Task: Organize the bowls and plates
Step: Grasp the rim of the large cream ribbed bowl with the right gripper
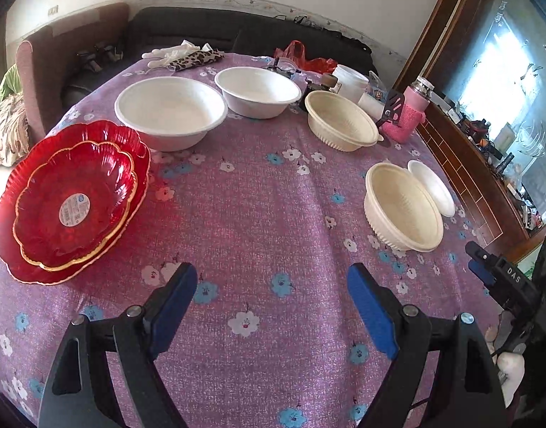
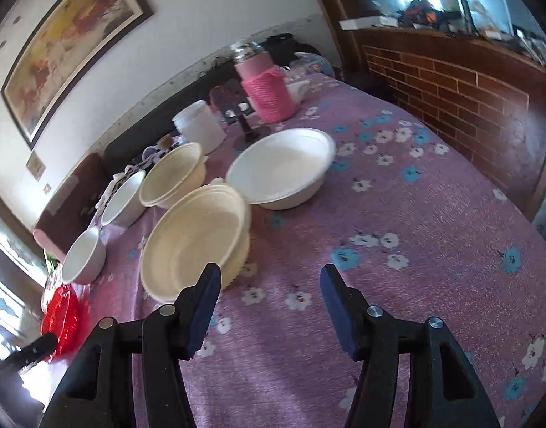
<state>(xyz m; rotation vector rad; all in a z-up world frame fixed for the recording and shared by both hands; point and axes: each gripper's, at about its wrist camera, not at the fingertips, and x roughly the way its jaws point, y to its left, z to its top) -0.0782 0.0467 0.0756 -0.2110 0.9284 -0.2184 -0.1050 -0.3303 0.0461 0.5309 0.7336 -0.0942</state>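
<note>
Left gripper (image 1: pixel 271 297) spread wide, empty, over purple floral tablecloth (image 1: pixel 258 214). Two stacked red scalloped glass plates (image 1: pixel 73 199) at 10 o'clock, two white foam bowls (image 1: pixel 171 112) at 12. Right gripper (image 2: pixel 271 303) spread too, w/ ribbed cream plastic bowl (image 2: pixel 198 242) touching left finger, 11 o'clock.

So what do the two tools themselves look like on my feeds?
Left tool and right tool match: black plastic linkage arms with silver pivot screws, and flat blue pads on the fingers. In the left view, the right tool's side shows white "DAS" lettering.
</note>
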